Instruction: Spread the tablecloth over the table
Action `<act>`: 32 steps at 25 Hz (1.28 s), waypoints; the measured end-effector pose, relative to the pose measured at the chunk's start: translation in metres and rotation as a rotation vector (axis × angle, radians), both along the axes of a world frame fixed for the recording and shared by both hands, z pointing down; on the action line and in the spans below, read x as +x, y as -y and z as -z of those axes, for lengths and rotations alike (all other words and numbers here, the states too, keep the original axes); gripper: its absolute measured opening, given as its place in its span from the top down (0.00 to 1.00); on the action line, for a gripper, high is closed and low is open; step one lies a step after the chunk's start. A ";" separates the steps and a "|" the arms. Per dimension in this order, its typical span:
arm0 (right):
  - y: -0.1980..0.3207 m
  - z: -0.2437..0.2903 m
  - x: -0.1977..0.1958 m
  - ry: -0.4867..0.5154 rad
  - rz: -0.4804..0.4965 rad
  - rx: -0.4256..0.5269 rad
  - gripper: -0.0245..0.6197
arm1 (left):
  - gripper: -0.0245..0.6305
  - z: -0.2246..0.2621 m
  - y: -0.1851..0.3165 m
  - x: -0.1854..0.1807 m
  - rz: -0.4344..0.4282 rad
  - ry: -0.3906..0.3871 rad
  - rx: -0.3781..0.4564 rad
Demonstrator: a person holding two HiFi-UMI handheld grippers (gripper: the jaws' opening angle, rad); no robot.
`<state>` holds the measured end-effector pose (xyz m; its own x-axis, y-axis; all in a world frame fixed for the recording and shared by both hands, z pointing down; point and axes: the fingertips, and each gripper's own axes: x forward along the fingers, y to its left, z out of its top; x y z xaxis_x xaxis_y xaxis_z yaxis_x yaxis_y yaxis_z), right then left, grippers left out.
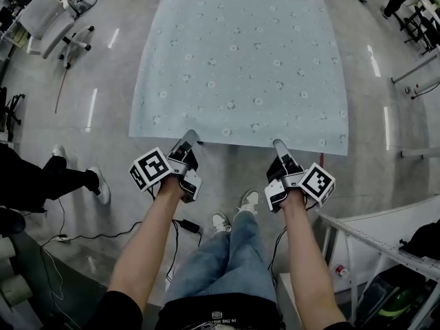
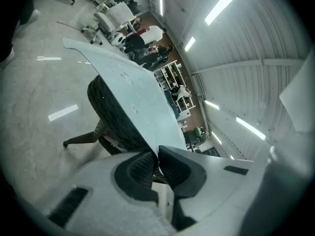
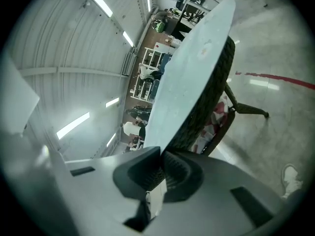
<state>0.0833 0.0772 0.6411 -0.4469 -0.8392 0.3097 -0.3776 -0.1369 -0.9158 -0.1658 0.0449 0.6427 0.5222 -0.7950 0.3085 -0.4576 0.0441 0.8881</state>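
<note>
Grey glossy floor (image 1: 110,81), workshop hall. One tablecloth (image 1: 240,60) — pale blue, small flowers — lies flat over one table (image 2: 110,114), dark woven rim showing beneath. I see two grippers at near hem: left gripper (image 1: 190,137) pinched tight on cloth edge, right gripper (image 1: 278,144) likewise, jaws closed with fabric between. One white office chair (image 1: 48,16) far left — well apart.

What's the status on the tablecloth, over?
Shut on tablecloth near edge: left gripper, right gripper. It lies spread flat. Nothing seen in the way.
</note>
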 end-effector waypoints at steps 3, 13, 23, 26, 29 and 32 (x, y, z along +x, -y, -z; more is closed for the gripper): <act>0.002 0.002 0.008 -0.014 -0.011 -0.003 0.95 | 0.95 0.001 -0.002 0.008 -0.012 -0.004 -0.004; 0.009 0.011 0.051 -0.038 -0.010 0.044 0.95 | 0.95 0.001 -0.013 0.055 -0.036 -0.043 -0.009; 0.001 0.016 0.047 -0.041 0.014 0.044 0.76 | 0.77 0.007 -0.024 0.067 -0.046 -0.054 -0.016; -0.016 0.017 0.044 -0.076 0.022 0.010 0.76 | 0.74 0.007 -0.043 0.075 -0.094 -0.041 -0.051; -0.021 0.032 0.038 -0.094 0.027 0.017 0.76 | 0.75 0.020 -0.050 0.079 -0.121 -0.021 -0.039; -0.023 0.064 0.032 -0.118 0.030 0.040 0.77 | 0.77 0.049 -0.053 0.082 -0.137 -0.017 -0.007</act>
<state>0.1154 0.1004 0.5776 -0.4345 -0.8386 0.3287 -0.4868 -0.0885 -0.8690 -0.0841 0.0975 0.5933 0.6308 -0.7139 0.3041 -0.4444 -0.0111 0.8958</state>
